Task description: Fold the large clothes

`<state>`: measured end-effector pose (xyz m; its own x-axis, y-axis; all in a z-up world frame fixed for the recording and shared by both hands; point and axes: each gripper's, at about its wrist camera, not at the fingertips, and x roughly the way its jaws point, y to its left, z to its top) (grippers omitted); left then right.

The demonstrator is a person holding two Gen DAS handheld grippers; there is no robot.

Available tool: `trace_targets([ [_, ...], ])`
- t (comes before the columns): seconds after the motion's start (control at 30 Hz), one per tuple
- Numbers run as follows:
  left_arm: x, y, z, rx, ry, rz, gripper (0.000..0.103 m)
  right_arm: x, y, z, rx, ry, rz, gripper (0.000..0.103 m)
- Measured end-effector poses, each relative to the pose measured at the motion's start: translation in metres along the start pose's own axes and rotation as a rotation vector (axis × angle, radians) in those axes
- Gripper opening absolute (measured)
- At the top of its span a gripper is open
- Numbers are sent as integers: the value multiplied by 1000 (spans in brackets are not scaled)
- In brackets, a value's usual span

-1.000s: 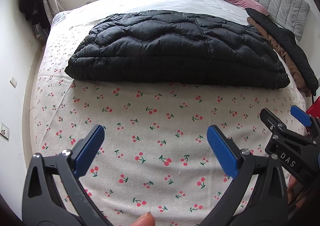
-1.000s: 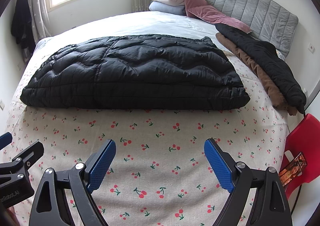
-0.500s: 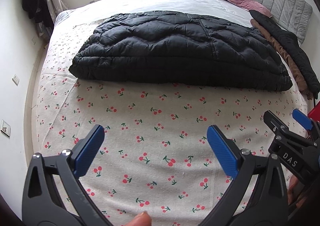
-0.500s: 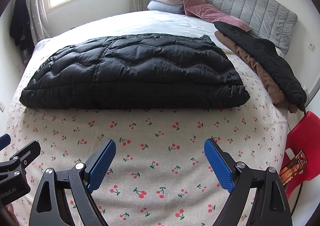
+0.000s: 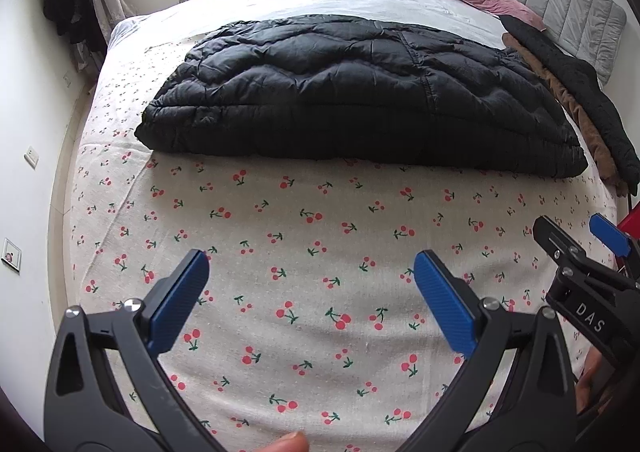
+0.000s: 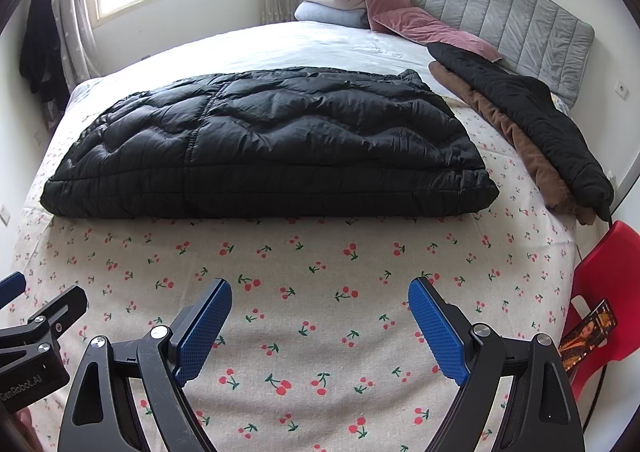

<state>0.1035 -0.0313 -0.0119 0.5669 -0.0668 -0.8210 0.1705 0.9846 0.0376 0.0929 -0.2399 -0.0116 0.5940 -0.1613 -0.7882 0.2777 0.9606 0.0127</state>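
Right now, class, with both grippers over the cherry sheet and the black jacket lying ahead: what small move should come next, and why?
Probably ease both grippers forward to the jacket's near edge. The left gripper and right gripper are both open, holding nothing, over bare sheet short of the jacket, which lies flat across the bed, folded in half at most.

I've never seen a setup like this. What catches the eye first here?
A puffy black quilted down coat lies folded across the middle of the cherry-print bedsheet. Nearer the camera, the blue-padded right gripper and left gripper hover open above the sheet, holding nothing.
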Motion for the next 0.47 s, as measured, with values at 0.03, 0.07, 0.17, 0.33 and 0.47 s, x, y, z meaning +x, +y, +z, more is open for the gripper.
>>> trace_targets([
  [0.03, 0, 0, 0, 1, 1, 0, 102, 0, 0, 0, -1, 0, 0, 91],
  [0.07, 1, 0, 0, 2, 2, -1, 102, 0, 0, 0, -2, 1, 1, 91],
  [0.17, 1, -1, -1, 4, 4, 2, 102, 1, -1, -1, -2, 4, 1, 91],
  [0.33, 5, -1, -4, 13, 16, 4, 102, 2, -2, -2, -3, 11, 4, 91],
  [0.47, 8, 0, -9, 18, 26, 10, 102, 4, -3, -4, -9, 15, 2, 91],
])
